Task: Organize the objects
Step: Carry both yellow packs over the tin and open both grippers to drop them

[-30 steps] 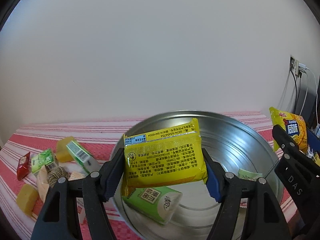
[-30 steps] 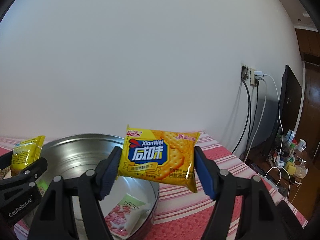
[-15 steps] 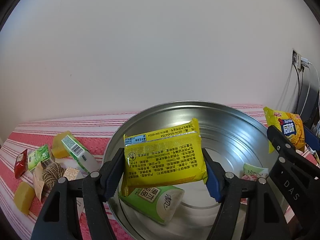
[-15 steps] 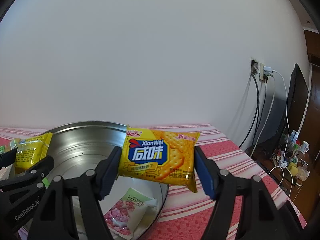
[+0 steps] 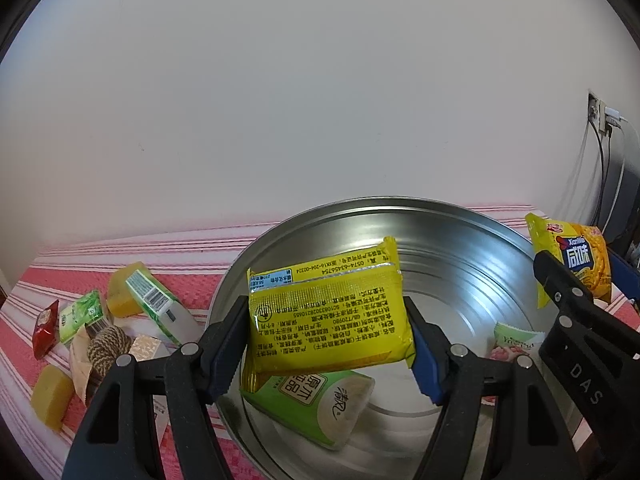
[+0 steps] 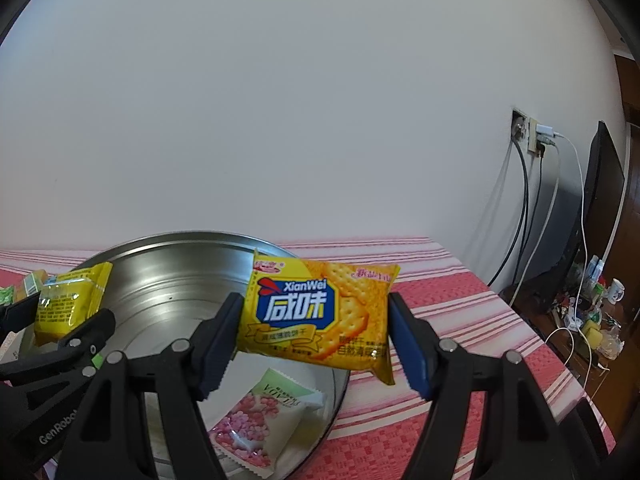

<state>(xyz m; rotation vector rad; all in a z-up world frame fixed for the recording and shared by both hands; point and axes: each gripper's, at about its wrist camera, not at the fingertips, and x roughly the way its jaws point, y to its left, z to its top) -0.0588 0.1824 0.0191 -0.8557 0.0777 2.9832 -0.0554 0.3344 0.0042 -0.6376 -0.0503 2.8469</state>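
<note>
My left gripper (image 5: 326, 350) is shut on a yellow cracker packet (image 5: 328, 320), printed back up, held above the round metal tin (image 5: 460, 240). Under it in the tin lies a green tissue pack (image 5: 316, 406) and, to the right, a white-and-pink sachet (image 5: 510, 340). My right gripper (image 6: 314, 346) is shut on a second yellow cracker packet (image 6: 316, 316) with a blue label, held over the tin's right rim (image 6: 340, 396). The sachet (image 6: 260, 424) lies below it. Each gripper shows at the other view's edge, the left one (image 6: 60, 328) at the left.
Left of the tin on the red striped cloth (image 5: 192, 256) lie a green carton (image 5: 156, 308), yellow blocks (image 5: 50, 396), a twine ball (image 5: 108, 346), a red sachet (image 5: 44, 328) and small green packs. A wall stands close behind. Cables and a dark screen (image 6: 600, 200) are at the right.
Both views have swung slightly, so the tin sits further right in the left wrist view and further into the right wrist view. Both packets stay gripped.
</note>
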